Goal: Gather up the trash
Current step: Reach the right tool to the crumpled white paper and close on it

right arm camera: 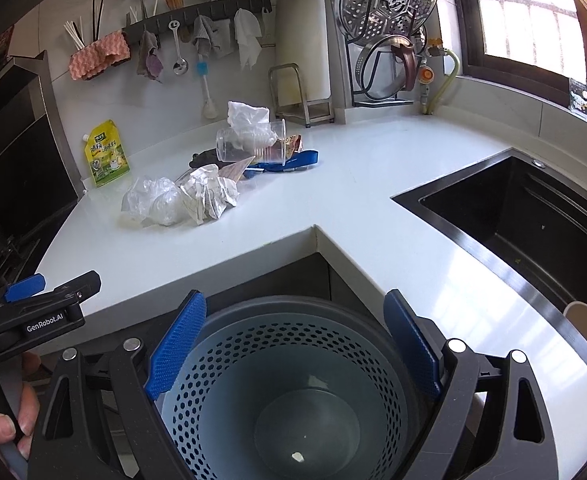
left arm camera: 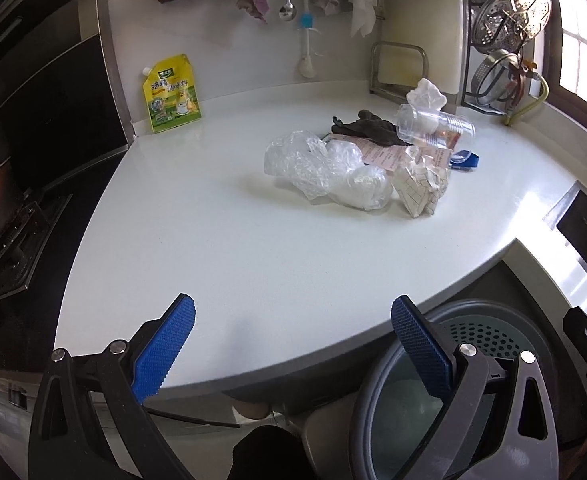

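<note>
A pile of trash lies on the white counter (left arm camera: 213,248): crumpled clear plastic (left arm camera: 317,164) (right arm camera: 153,200), a crumpled paper ball (left arm camera: 423,188) (right arm camera: 209,196), stacked clear plastic cups (left arm camera: 433,124) (right arm camera: 253,144), a white tissue (left arm camera: 427,94) (right arm camera: 245,114), a dark cloth (left arm camera: 369,126), flat wrappers and a blue strap (right arm camera: 293,160). A grey perforated trash bin (right arm camera: 293,380) (left arm camera: 481,344) stands below the counter's edge. My left gripper (left arm camera: 293,344) is open and empty over the counter's near edge. My right gripper (right arm camera: 293,344) is open and empty above the bin.
A yellow seasoning pouch (left arm camera: 173,94) leans against the back wall. A black sink (right arm camera: 533,224) is sunk into the counter at right. A stove (left arm camera: 9,200) lies at left. Cloths, a spoon and a brush hang on a wall rail (right arm camera: 197,12). A rack with steamer lids (right arm camera: 389,4) stands in the corner.
</note>
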{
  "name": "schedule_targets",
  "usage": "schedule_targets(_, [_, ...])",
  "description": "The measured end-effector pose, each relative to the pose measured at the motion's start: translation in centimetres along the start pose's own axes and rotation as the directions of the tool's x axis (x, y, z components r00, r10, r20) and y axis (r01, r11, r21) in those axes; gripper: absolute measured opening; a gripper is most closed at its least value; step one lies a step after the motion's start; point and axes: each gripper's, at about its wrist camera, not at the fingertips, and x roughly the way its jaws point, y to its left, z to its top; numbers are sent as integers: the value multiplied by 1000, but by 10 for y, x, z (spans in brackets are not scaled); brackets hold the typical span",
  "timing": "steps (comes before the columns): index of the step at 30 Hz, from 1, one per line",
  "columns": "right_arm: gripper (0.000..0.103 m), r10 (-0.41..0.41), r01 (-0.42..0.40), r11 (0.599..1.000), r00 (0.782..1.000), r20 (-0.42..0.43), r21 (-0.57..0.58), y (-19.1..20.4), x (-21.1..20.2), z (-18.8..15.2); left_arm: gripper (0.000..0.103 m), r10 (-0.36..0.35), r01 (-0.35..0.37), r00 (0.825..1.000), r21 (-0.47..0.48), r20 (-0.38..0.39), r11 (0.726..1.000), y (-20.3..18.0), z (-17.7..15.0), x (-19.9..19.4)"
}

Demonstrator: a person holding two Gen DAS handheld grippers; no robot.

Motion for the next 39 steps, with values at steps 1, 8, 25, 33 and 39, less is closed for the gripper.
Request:
schedule_targets(1, [86,12,-12,1000,1000,-5,-2,3,7,6,97,9,-9,1000,-6,0,1000,3,5,5])
schedule_targets(8, [86,66,-67,997,997,-34,-31,30,53,45,97,42,-42,999,-22,2,999,21,31,34])
schedule_targets(25, [86,125,-137,988,980,-152,-69,80,148,86,97,59,-61,997,-37,-43,997,41,38,78])
schedule_targets(33, [86,101,-111,991,986,-136,-69,82,159,86,97,48,-50,998,-47,-47,998,41,40,81])
schedule_targets(39, [68,117,-131,988,982,-149,-88,80,161,86,97,31,-34,998,-49,-53,998,34,41,81])
